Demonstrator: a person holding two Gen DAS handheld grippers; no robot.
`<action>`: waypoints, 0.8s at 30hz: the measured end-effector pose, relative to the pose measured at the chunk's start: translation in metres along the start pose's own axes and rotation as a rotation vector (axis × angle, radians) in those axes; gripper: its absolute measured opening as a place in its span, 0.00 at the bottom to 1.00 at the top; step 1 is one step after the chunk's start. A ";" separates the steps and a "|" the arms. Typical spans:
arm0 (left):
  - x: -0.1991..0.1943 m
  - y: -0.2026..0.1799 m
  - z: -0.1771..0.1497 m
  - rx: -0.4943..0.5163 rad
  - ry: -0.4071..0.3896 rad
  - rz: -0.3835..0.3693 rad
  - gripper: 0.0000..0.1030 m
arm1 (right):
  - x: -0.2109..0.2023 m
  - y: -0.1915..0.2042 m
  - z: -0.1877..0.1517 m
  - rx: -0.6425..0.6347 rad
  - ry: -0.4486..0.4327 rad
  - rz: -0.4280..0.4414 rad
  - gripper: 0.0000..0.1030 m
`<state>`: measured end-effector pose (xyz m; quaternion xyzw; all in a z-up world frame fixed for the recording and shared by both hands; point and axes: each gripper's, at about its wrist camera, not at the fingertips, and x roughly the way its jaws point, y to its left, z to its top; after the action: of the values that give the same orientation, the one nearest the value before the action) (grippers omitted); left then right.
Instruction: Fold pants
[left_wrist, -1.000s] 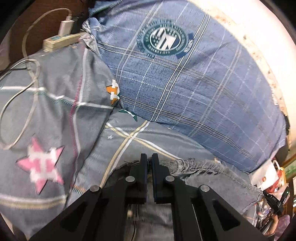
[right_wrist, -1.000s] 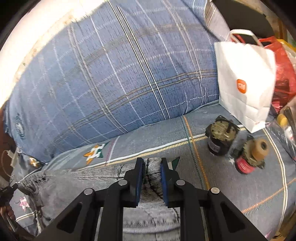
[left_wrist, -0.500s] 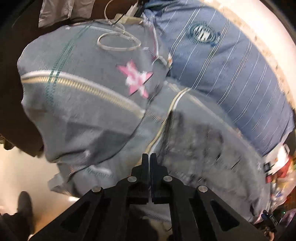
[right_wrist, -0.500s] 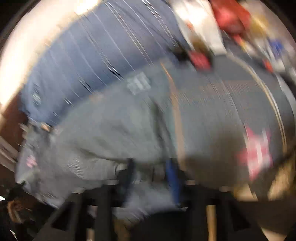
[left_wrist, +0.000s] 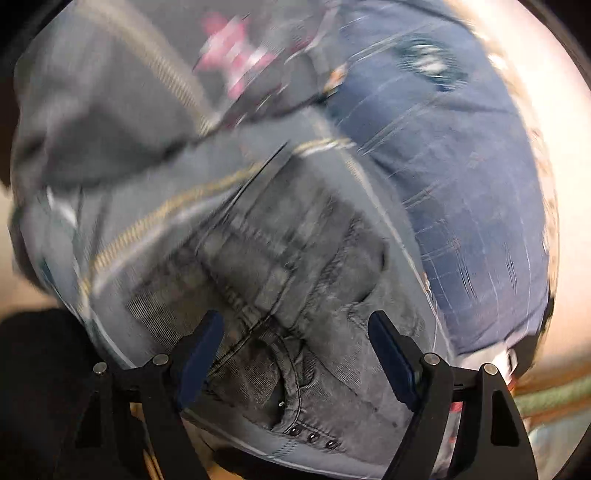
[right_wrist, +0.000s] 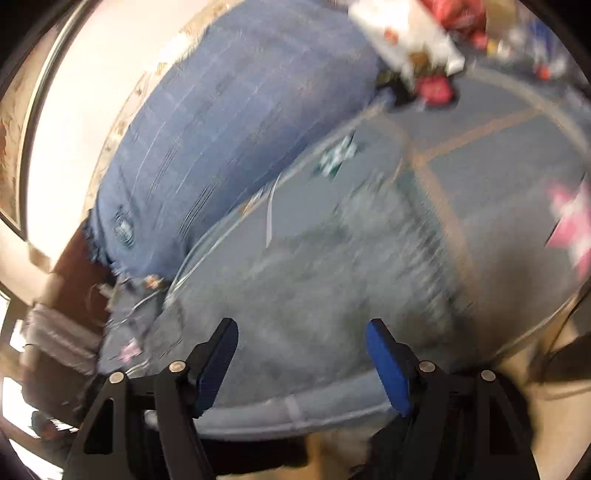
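Grey denim pants (left_wrist: 295, 295) lie spread on the grey bedsheet, with the waistband and its metal rivets (left_wrist: 312, 436) near the bed's front edge. My left gripper (left_wrist: 297, 354) is open and empty, just above the waistband. The pants also show, blurred, in the right wrist view (right_wrist: 332, 280). My right gripper (right_wrist: 301, 360) is open and empty above their near end. Both views are motion-blurred.
A blue plaid pillow (left_wrist: 461, 177) lies behind the pants by the pale wall (right_wrist: 92, 110). The sheet (right_wrist: 498, 158) has pink star prints (right_wrist: 570, 225). A white paper bag (right_wrist: 406, 33) and red items (right_wrist: 434, 88) sit at the far right. The floor (right_wrist: 554, 424) lies below the bed's edge.
Both grippers were shut on the pants a second ago; they pulled back toward the bed's front edge and opened, leaving the pants lying flat on the sheet.
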<state>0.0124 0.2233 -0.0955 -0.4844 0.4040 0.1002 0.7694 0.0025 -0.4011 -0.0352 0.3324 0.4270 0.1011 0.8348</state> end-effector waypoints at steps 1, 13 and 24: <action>0.003 0.002 0.001 -0.022 0.008 -0.011 0.78 | 0.005 0.000 -0.005 0.013 0.017 0.010 0.72; 0.012 0.008 0.019 -0.120 0.012 -0.039 0.28 | 0.027 -0.037 -0.019 0.185 0.038 0.051 0.72; 0.008 0.007 0.001 -0.080 0.001 0.017 0.71 | 0.017 -0.043 -0.013 0.247 0.037 0.063 0.72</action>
<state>0.0141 0.2256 -0.1055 -0.5113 0.4041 0.1226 0.7485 -0.0023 -0.4200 -0.0796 0.4440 0.4411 0.0798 0.7759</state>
